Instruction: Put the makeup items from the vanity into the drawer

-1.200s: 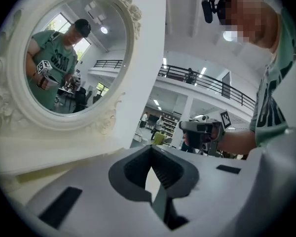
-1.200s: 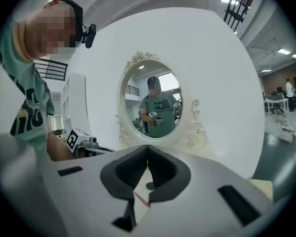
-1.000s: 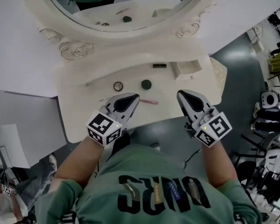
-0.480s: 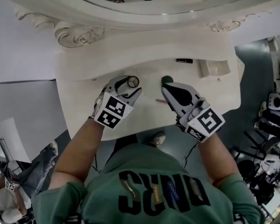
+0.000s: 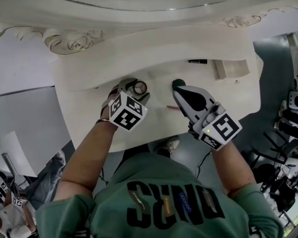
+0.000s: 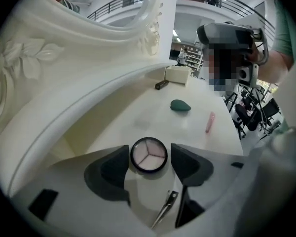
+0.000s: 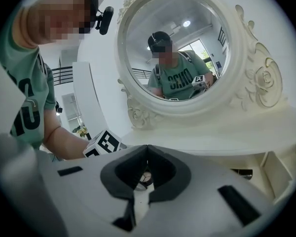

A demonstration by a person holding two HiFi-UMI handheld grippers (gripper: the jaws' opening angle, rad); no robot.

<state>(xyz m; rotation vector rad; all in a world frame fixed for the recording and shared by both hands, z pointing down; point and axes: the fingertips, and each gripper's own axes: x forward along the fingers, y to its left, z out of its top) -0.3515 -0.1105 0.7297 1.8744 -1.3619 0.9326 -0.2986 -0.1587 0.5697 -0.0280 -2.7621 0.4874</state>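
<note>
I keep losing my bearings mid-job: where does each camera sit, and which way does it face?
Head view: on the person's head, looking steeply down at the vanity top; both forearms and both grippers show.
Left gripper view: on the left hand-held gripper, looking across the top along its jaws, which have just been opening, the round compact between them.
Right gripper view: on the right hand-held gripper, jaws together, facing the mirror; the left forearm shows.
Shared: all three show the round compact.

Head view: mirror [image 5: 164, 6] cut off by top edge. Pink stick [image 5: 170, 106] near front edge of vanity top [image 5: 89, 108], mostly hidden behind right gripper [image 5: 178, 93]. Green sponge [image 5: 178, 83] part-covered by gripper tip. Black item [image 5: 197, 61] near back edge too small to identify. Right gripper view: round compact [image 7: 145, 178] only a sliver through jaw gap.
</note>
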